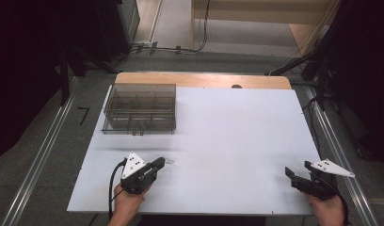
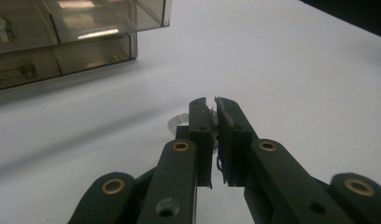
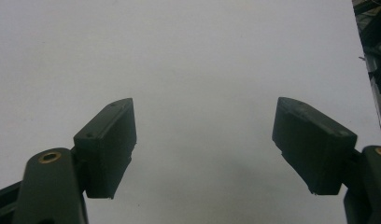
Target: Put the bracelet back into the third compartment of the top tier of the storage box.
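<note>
Clear plastic piece (image 2: 179, 124), small and ridged, sits at the tips of the left gripper (image 2: 211, 105) in the left gripper view, just left of centre of the frame; part of it pokes out beside the left jaw, the rest is hidden behind the jaws, so shape is hard to tell. Jaws are pulled together on it, only a thin slit between the pads near the tips, with the piece pinched low down against the white table top (image 2: 296, 70). In the high view the same piece (image 1: 168, 161) shows as a faint glint at the tip of the left gripper (image 1: 162, 163), lower left of the frame, low over the table (image 1: 237, 132). Left hand (image 1: 126, 202) comes in from the bottom edge, black cable looping beside it. Smoky transparent organizer box (image 1: 140, 108) stands in the upper left of the table, well apart from the gripper, divided into compartments; in the left gripper view its wall (image 2: 62, 28) takes the upper left corner, small blurred items inside, cannot tell what. Right gripper (image 1: 290, 173) is at the lower right of the high view, near the table's right edge, right hand (image 1: 327, 212) at the bottom. In the right gripper view its jaws (image 3: 205, 135) stand wide apart over bare white surface, nothing between them.
</note>
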